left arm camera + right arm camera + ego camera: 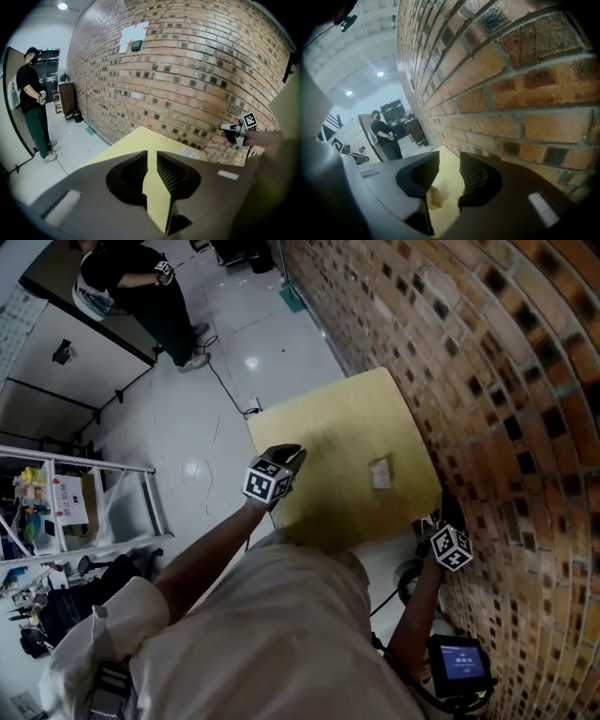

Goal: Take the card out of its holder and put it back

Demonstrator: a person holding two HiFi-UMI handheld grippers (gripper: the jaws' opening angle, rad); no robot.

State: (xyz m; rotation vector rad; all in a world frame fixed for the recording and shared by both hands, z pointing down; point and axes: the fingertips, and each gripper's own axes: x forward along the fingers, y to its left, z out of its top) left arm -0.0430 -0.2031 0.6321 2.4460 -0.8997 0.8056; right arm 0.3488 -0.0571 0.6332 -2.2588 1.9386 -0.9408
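While both my tongs hang empty, the card holder lies on the yellow tabletop with the white card in it. My left tongs are slightly apart at the tabletop's left edge, well apart from the holder. My right tongs are wide apart beside the brick wall; the holder shows beyond their gap.

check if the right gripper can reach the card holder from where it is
Probably yes: the right gripper hangs by the near corner of the table, jaws apart and empty, with bare tabletop between it and the card holder. The brick wall stands close beside it.
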